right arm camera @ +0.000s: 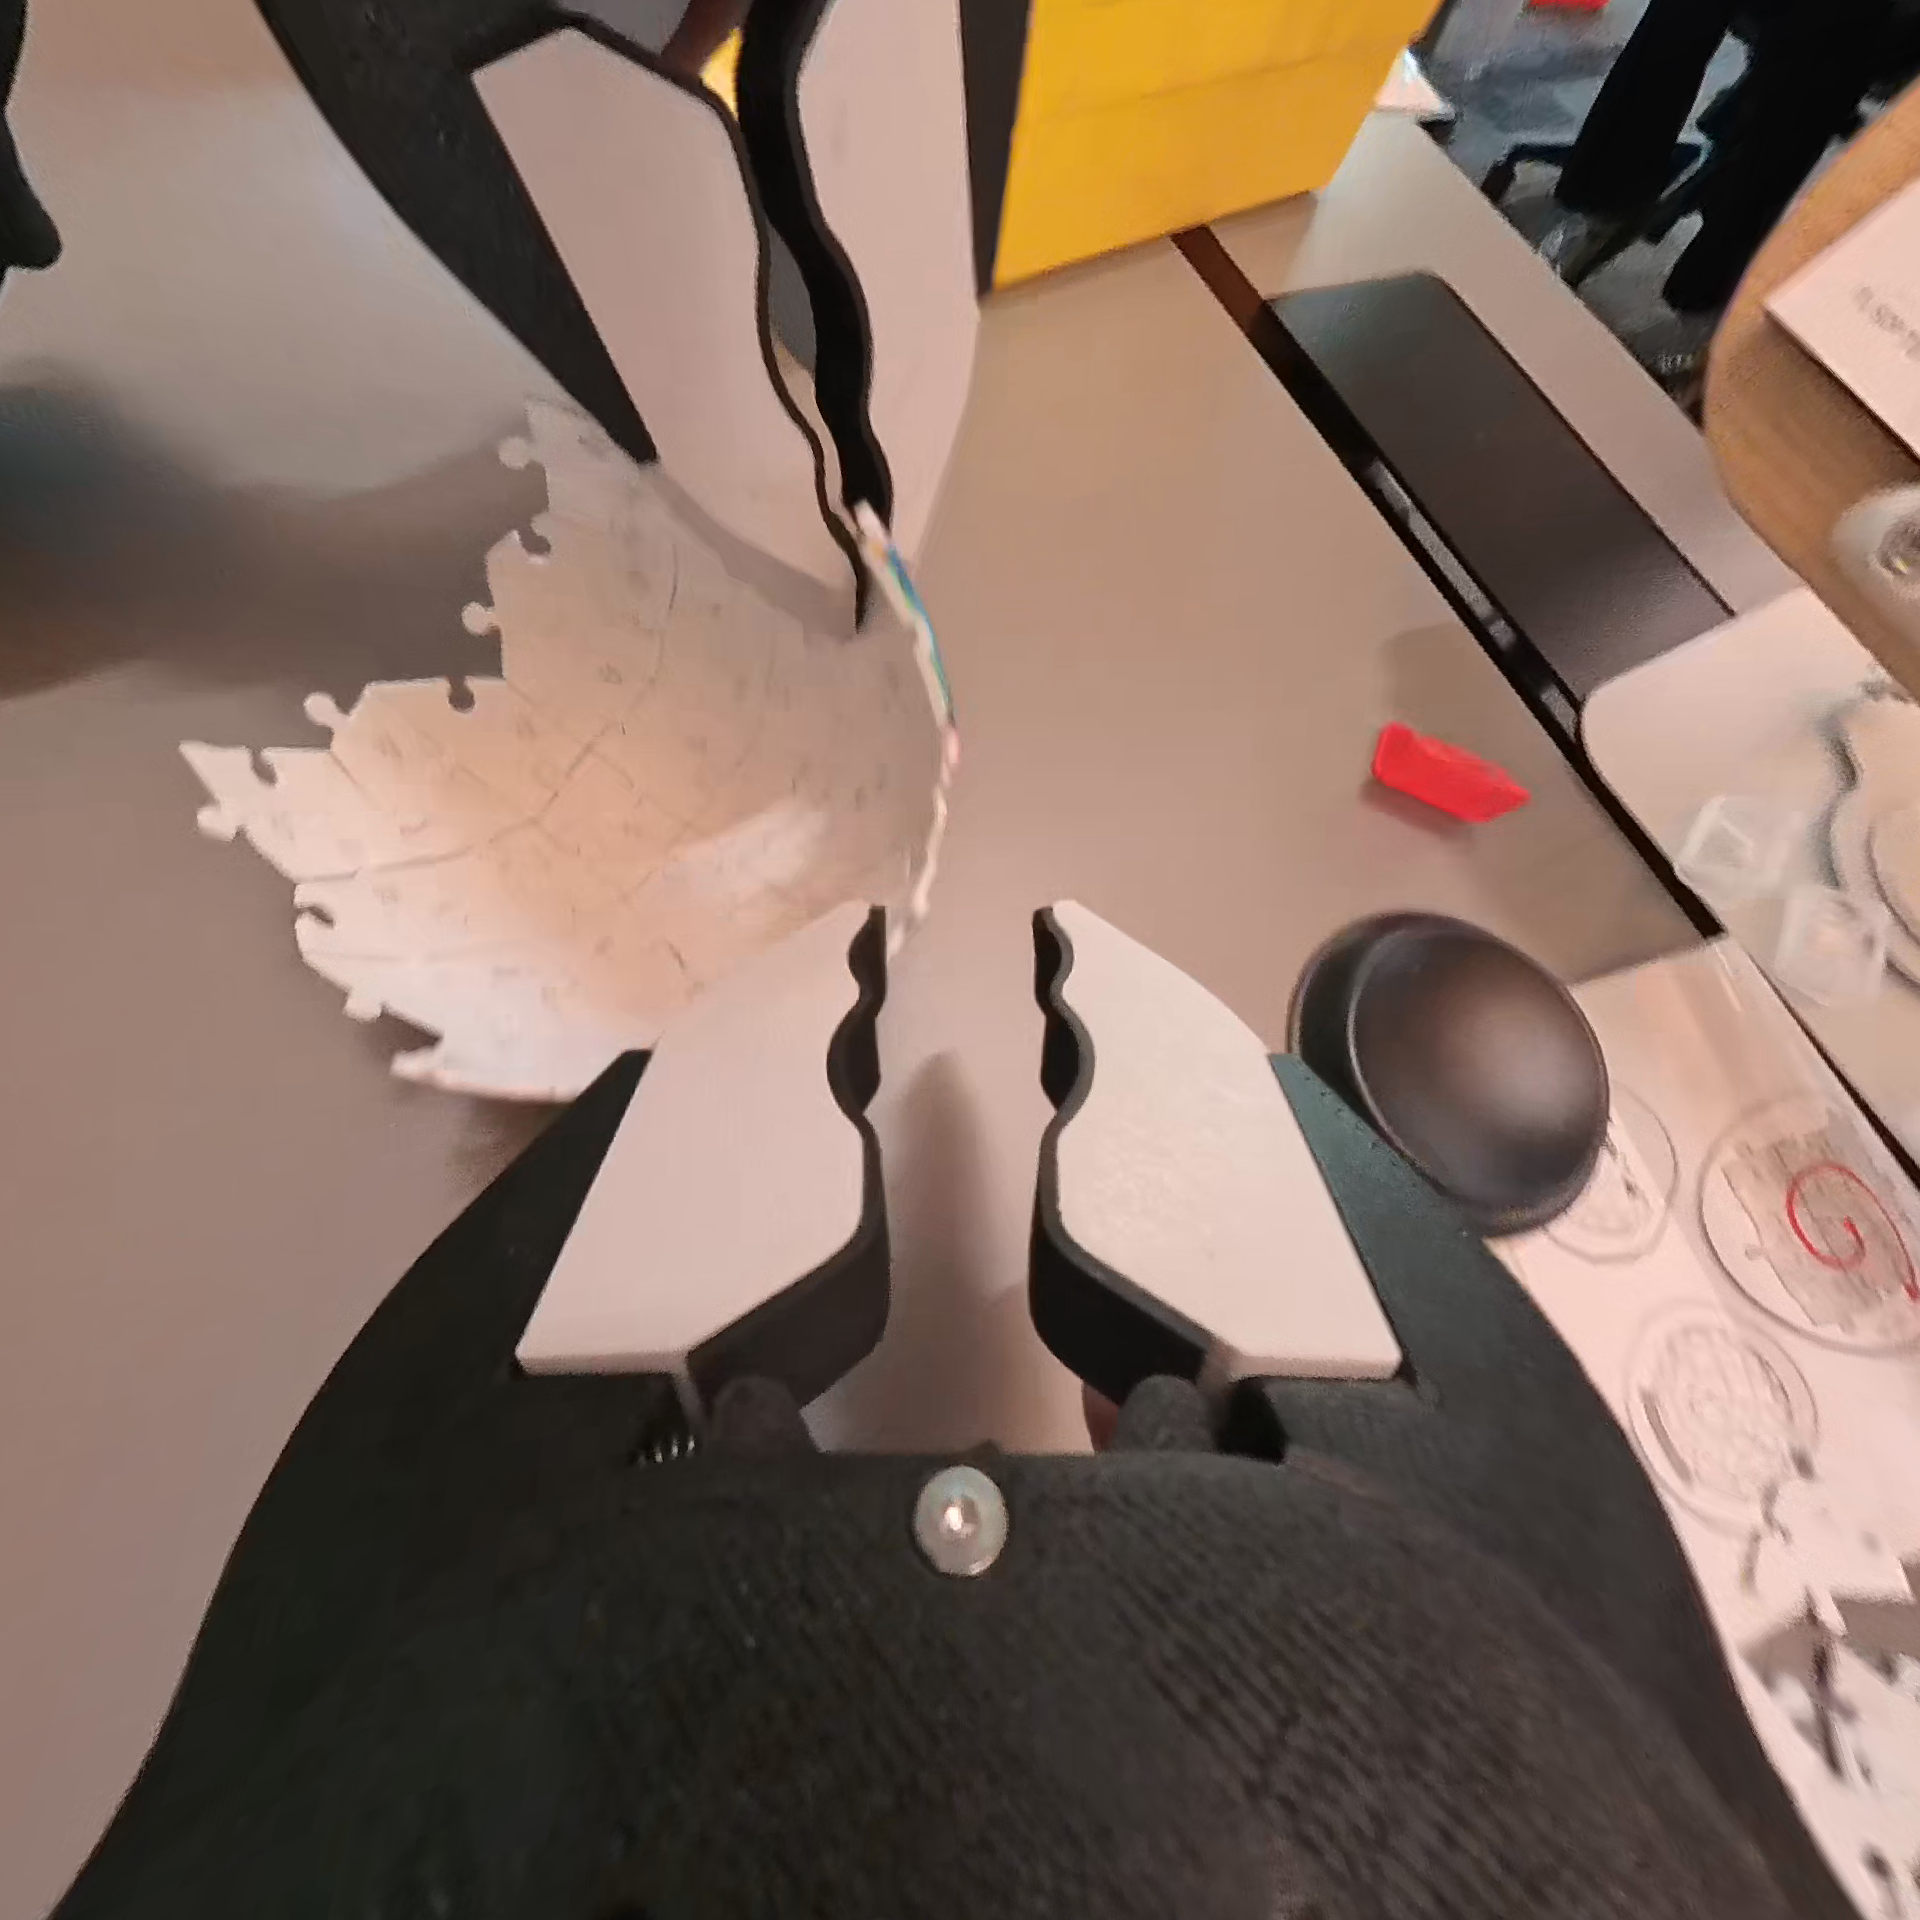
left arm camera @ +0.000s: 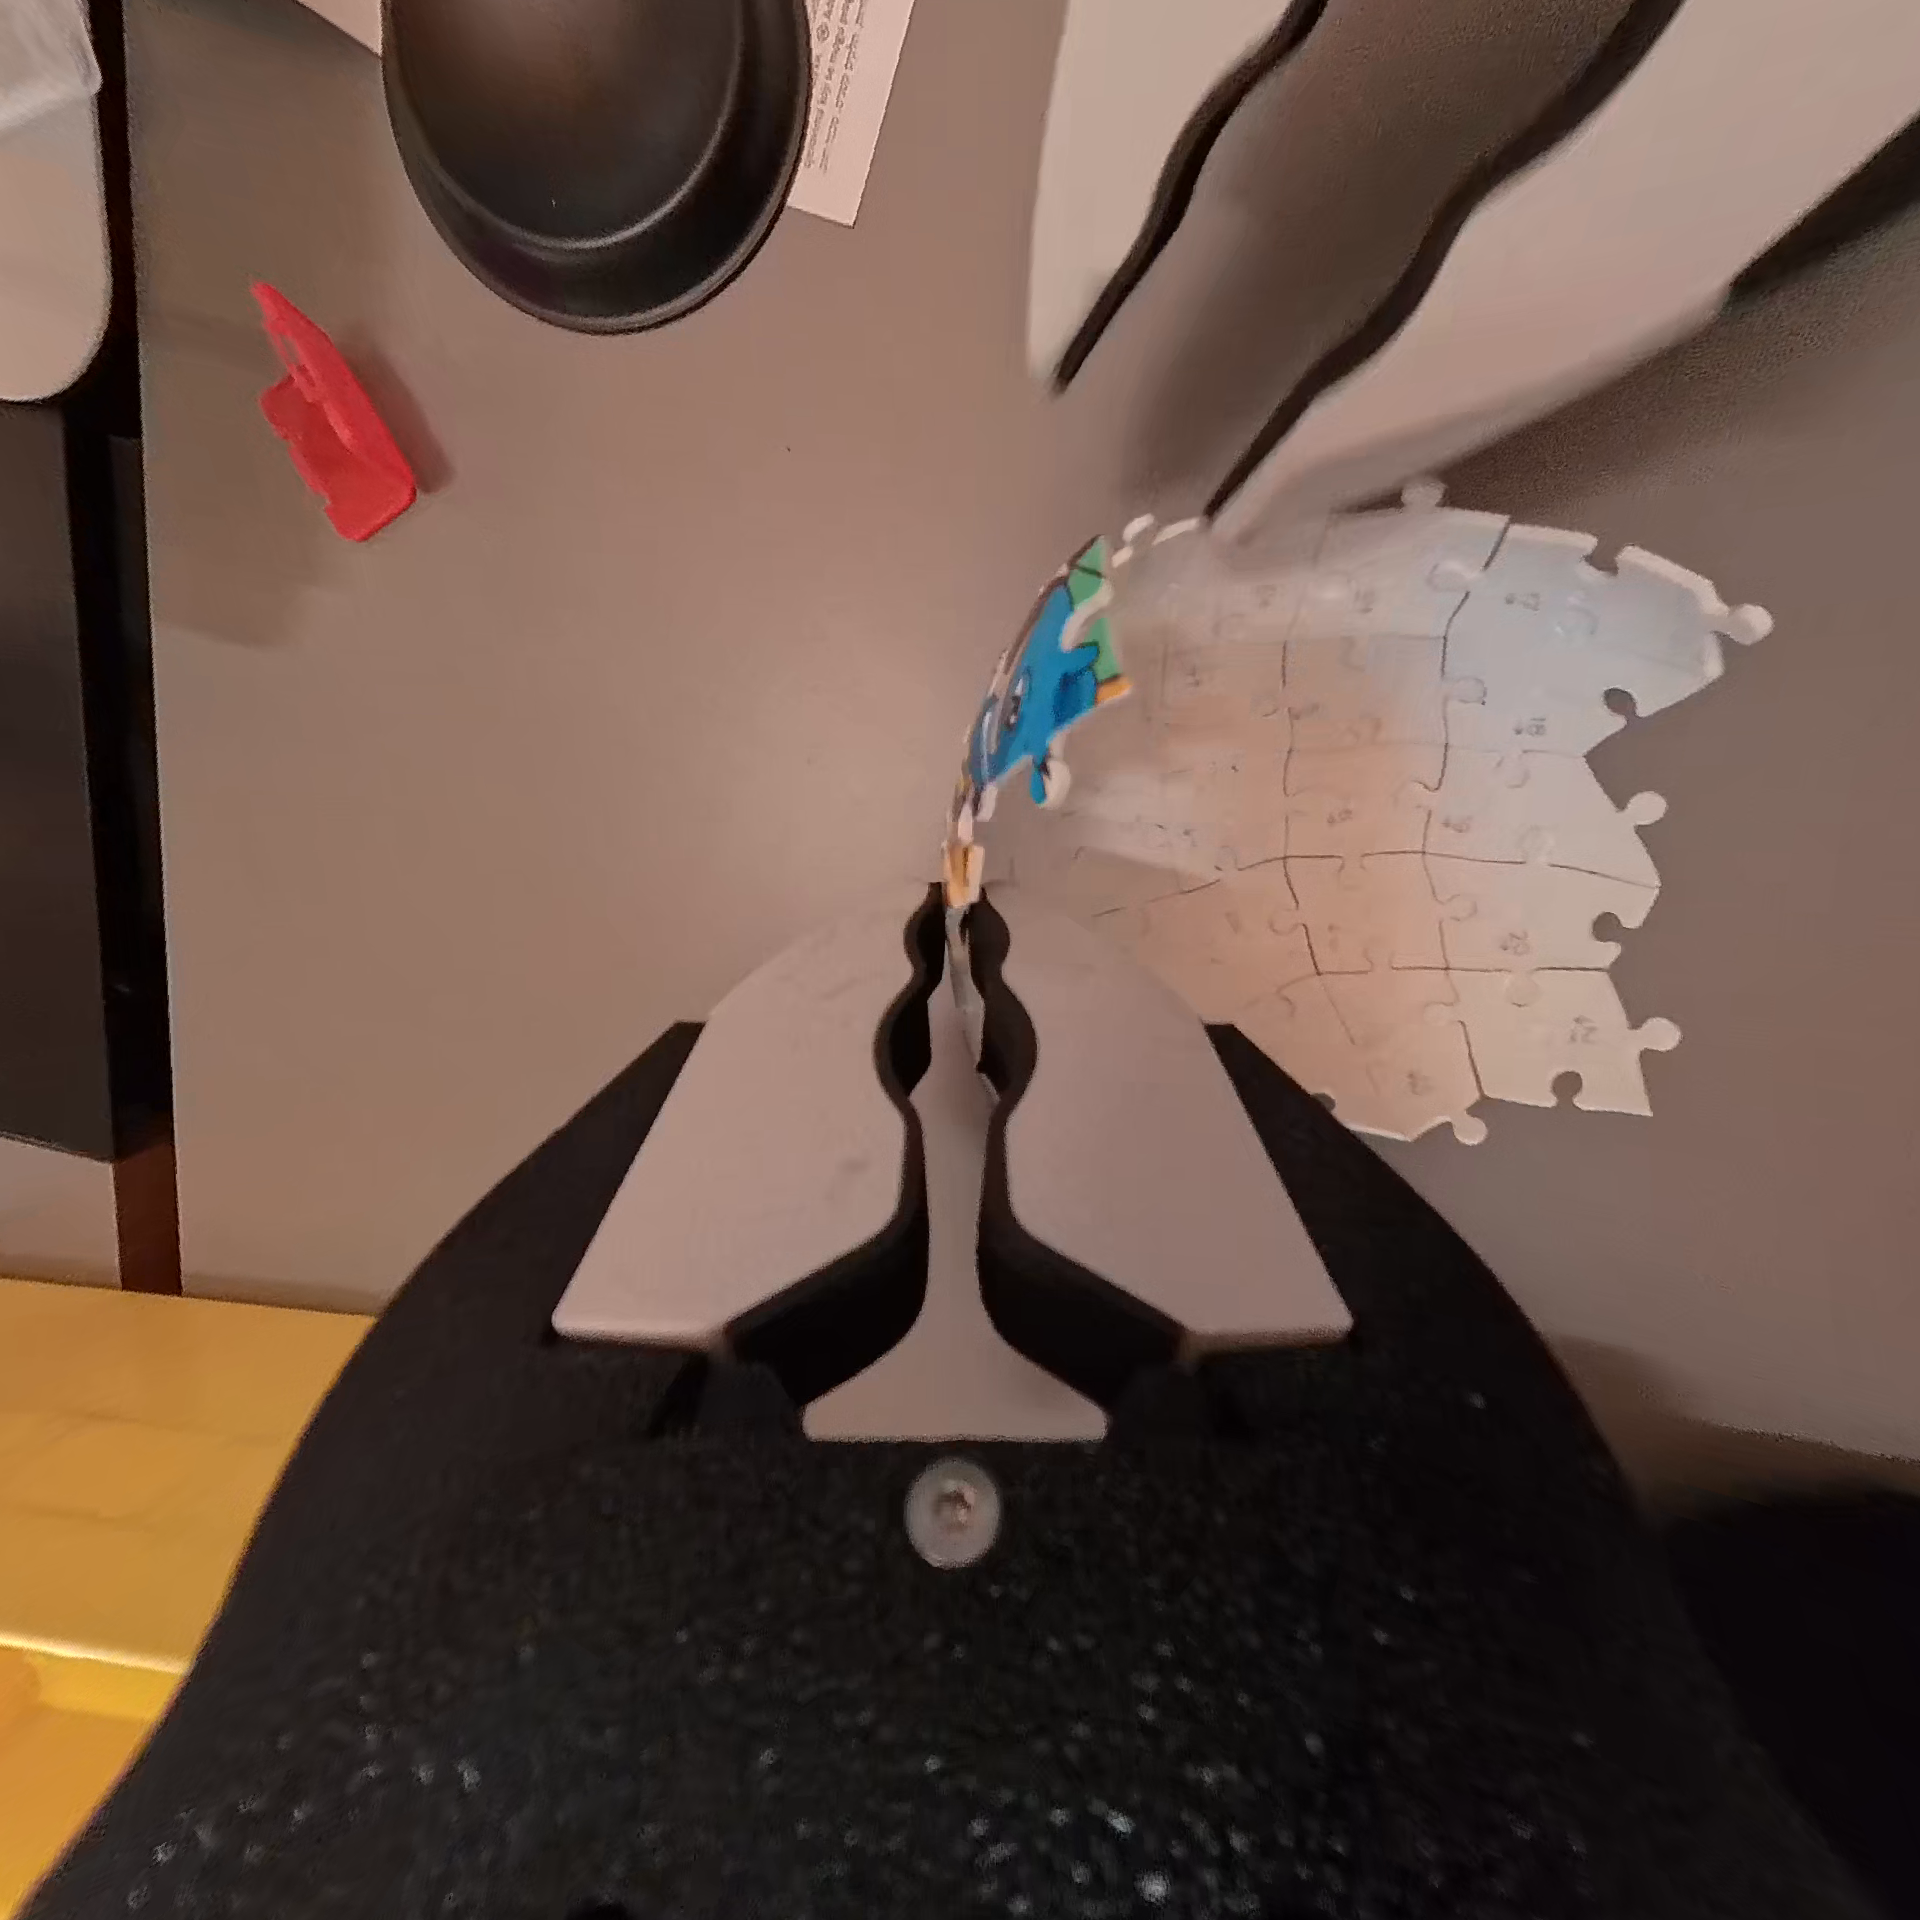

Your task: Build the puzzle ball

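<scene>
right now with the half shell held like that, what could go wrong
1. The left gripper pinches only the thin rim of the puzzle shell; the shell could twist or slip out.
2. The open right gripper sits close to the rim; a bump might pop interlocked pieces apart.

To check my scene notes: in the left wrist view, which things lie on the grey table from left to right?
Red plastic piece → black dome-shaped object → curved assembled puzzle shell, which the left tongs grip at its edge.
</scene>
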